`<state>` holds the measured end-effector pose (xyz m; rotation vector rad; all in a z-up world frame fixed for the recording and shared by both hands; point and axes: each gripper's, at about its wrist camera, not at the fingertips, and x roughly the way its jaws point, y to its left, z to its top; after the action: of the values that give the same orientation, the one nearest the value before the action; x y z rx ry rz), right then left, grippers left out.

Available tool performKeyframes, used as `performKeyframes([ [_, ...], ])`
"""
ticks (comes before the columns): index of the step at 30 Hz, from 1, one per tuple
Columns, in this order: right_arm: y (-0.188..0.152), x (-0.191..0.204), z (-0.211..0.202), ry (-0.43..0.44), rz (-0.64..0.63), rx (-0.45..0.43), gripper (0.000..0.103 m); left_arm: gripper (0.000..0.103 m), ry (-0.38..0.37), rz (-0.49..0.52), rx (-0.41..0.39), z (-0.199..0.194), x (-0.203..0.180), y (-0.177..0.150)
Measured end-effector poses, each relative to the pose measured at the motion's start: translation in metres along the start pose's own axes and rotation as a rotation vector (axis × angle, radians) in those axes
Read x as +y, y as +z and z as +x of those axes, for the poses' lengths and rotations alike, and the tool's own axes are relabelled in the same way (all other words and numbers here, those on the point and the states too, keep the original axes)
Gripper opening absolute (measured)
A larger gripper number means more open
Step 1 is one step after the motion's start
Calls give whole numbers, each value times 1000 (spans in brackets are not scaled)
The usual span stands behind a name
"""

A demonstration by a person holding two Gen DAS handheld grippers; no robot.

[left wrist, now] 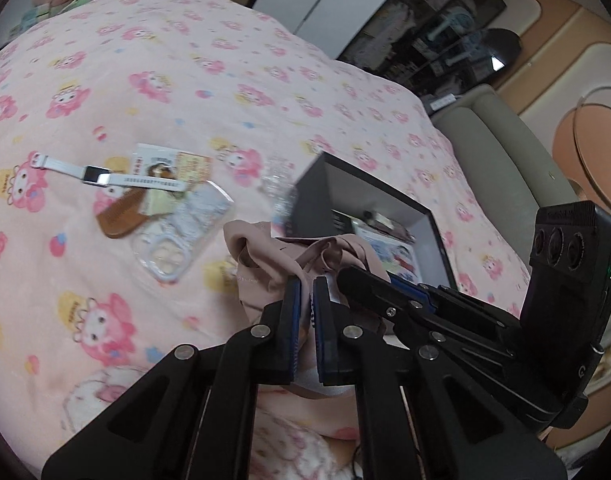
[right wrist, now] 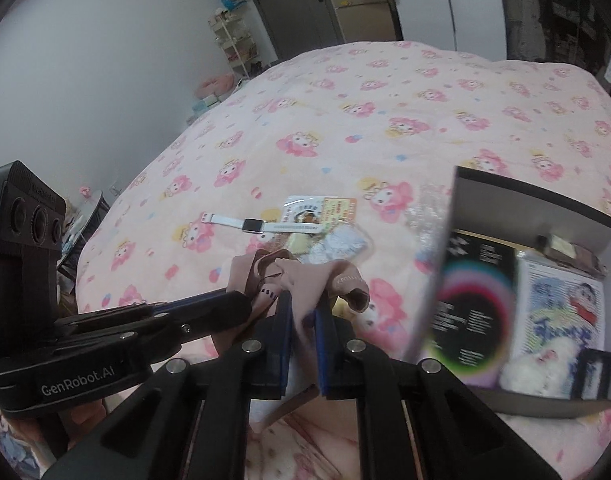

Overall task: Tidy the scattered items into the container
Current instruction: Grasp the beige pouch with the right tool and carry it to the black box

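Observation:
Both grippers pinch one beige-pink cloth [left wrist: 273,276] and hold it above the pink bedspread. My left gripper [left wrist: 307,284] is shut on its left part. My right gripper [right wrist: 305,300] is shut on the cloth [right wrist: 301,276] too; it enters the left wrist view from the right [left wrist: 369,276]. The black open box [left wrist: 369,196] lies just right of the cloth, with a comic book [right wrist: 561,308] and other items inside [right wrist: 537,368]. Behind the cloth lie a white smartwatch [left wrist: 95,176], a wooden comb [left wrist: 117,220], a clear phone case [left wrist: 185,232] and a card packet [left wrist: 173,164].
A crinkled clear wrapper [left wrist: 279,184] lies by the box's left wall. The pink cartoon bedspread [left wrist: 225,60] covers the bed. A grey padded bed frame [left wrist: 493,152] runs along the right. A shelf rack [right wrist: 233,40] and doors stand beyond the bed.

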<state>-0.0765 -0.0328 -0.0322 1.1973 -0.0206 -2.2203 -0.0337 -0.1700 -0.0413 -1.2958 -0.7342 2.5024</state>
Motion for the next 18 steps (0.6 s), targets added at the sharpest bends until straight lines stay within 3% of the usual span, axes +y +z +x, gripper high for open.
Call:
performKeyframes([
  [10,-13,-64,-59,-38,48,-72,8,5,-29,117,30,31,-89,-3],
  [18,4,-124,-82,-59,93,-103,8,4,-25,207,49,75,-156,23],
])
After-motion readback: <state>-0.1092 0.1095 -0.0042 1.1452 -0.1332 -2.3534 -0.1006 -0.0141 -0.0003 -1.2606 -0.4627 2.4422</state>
